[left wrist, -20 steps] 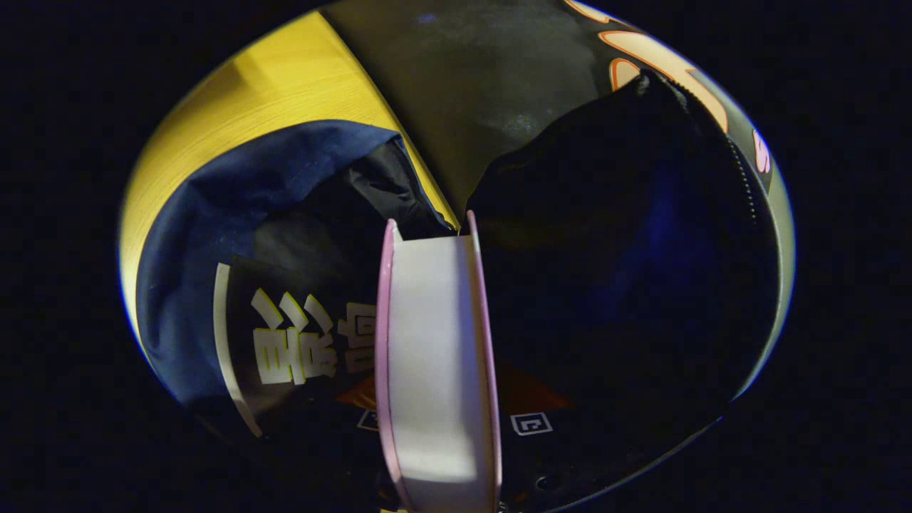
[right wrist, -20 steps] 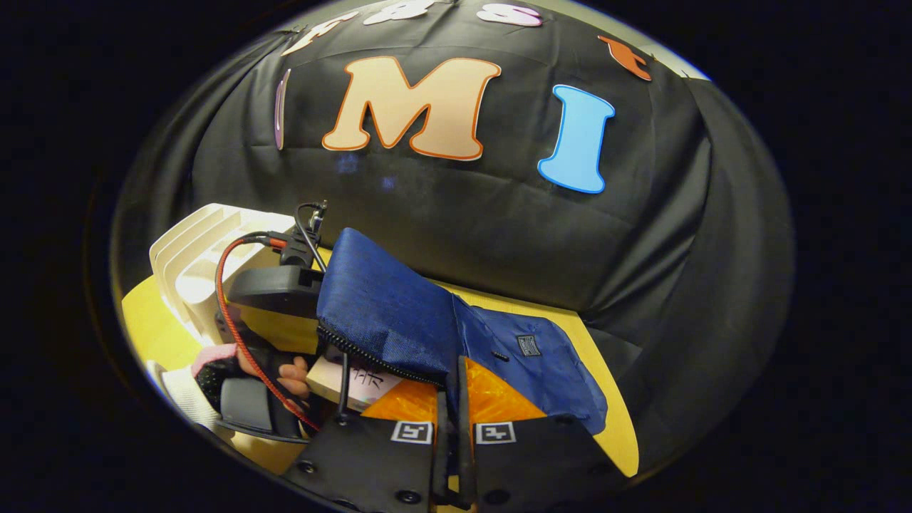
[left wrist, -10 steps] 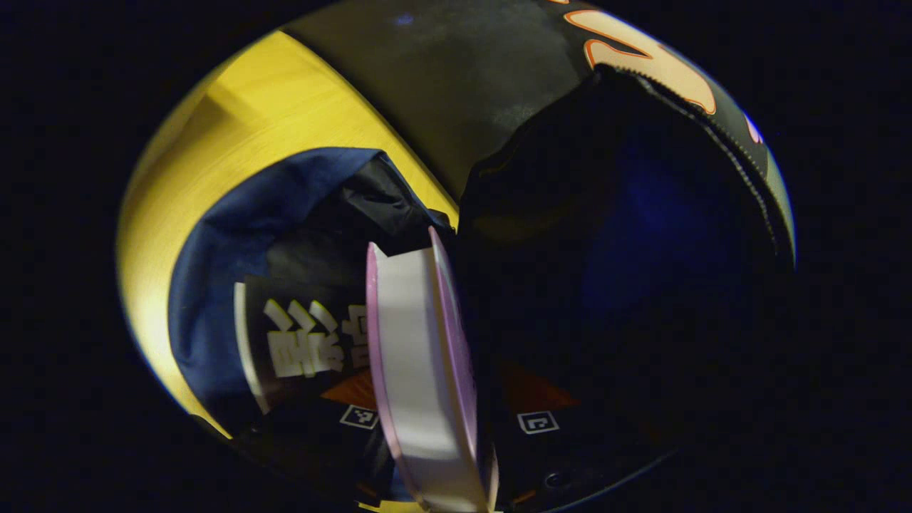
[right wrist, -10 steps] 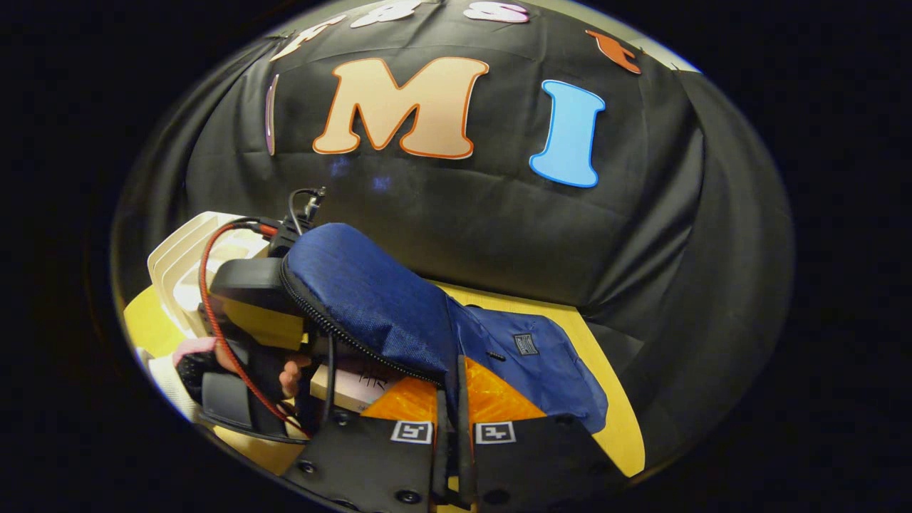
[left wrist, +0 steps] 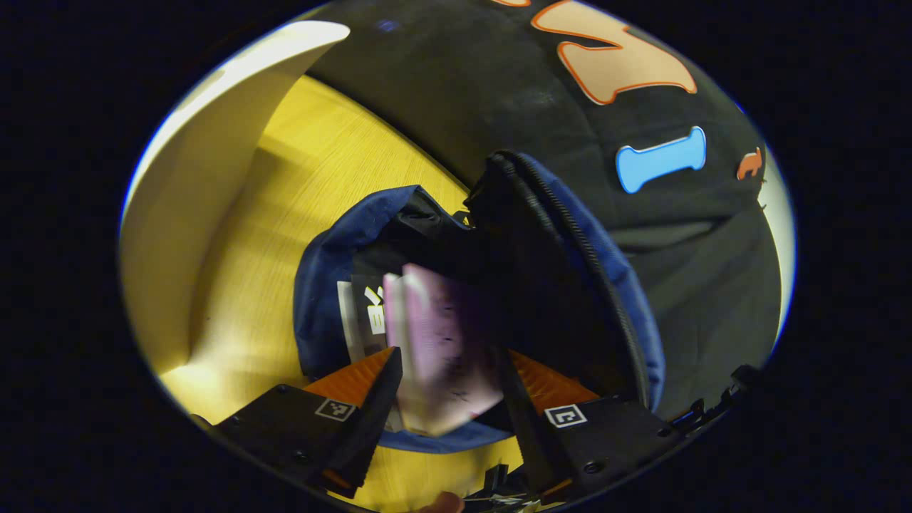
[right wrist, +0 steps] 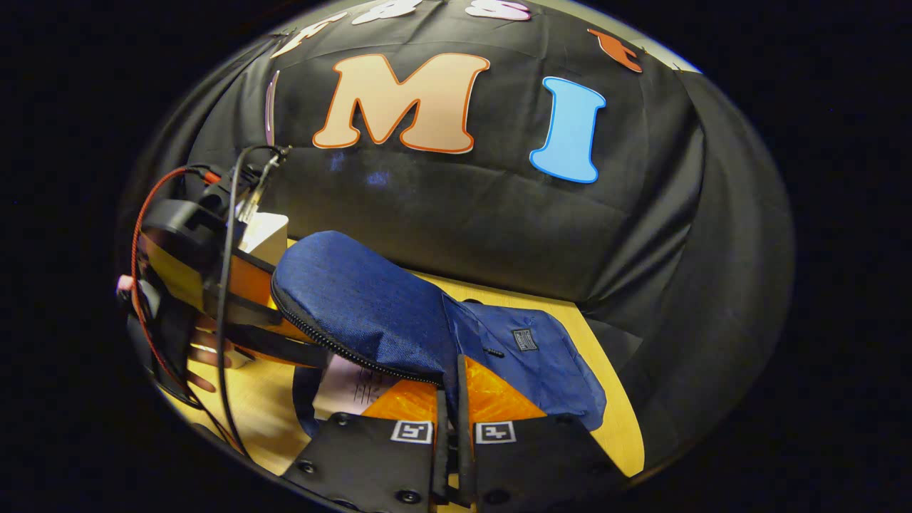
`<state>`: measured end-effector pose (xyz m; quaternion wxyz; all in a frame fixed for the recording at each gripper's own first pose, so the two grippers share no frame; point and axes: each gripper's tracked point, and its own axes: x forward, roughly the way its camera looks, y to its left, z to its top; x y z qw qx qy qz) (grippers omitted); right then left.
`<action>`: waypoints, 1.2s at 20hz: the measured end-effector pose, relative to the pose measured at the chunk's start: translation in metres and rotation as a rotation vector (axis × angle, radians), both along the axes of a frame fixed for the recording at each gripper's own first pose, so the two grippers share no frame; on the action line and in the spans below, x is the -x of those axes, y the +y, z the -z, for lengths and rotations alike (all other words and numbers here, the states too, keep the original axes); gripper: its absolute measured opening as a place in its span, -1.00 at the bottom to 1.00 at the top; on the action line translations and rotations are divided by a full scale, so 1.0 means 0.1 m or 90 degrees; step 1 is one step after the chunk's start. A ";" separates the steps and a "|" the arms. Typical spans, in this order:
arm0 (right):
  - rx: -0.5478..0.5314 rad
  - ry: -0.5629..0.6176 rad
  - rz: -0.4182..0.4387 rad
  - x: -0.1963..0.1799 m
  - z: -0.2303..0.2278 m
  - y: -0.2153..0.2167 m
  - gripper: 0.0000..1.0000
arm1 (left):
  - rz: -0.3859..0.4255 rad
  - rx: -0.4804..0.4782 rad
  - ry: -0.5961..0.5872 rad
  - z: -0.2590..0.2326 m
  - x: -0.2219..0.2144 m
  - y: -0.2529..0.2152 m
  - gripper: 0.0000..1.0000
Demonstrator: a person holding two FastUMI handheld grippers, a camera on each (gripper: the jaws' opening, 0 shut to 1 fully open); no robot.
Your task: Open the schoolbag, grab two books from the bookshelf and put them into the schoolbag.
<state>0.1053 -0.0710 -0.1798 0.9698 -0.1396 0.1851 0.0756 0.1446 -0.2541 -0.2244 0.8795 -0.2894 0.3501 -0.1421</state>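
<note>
The blue schoolbag (left wrist: 335,246) lies open on the yellow table (left wrist: 285,206). My right gripper (right wrist: 450,402) is shut on the edge of the schoolbag's flap (right wrist: 370,313) and holds it lifted. A pink book (left wrist: 434,313), blurred, lies in the mouth of the bag beside a black book with white characters (left wrist: 362,313). My left gripper (left wrist: 447,356) stands open just before the bag, its fingers on either side of the pink book's near end. In the right gripper view the pink book (right wrist: 353,381) rests under the flap, with the left gripper (right wrist: 271,317) beside it.
The white bookshelf (left wrist: 206,164) stands on the table left of the bag, and its top (right wrist: 267,231) shows behind the left gripper. A hand (right wrist: 203,353) holds that gripper, trailing a red cable (right wrist: 139,235). The black cloth wall is close behind the table (right wrist: 605,399).
The pink book went from my left gripper's hold down into the bag. My left gripper opened and drew back out of the bag. My right gripper kept the flap raised.
</note>
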 end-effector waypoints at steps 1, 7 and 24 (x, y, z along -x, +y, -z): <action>-0.001 0.002 0.002 0.01 0.01 -0.01 -0.80 | 0.004 -0.023 -0.003 -0.05 0.06 0.04 0.67; -0.003 0.025 0.000 0.11 0.14 0.05 -0.83 | 0.014 -0.124 -0.025 -0.32 0.44 0.31 0.92; -0.019 0.109 0.025 0.65 0.45 0.23 0.99 | -0.023 -0.290 -0.076 -0.91 1.10 1.12 0.91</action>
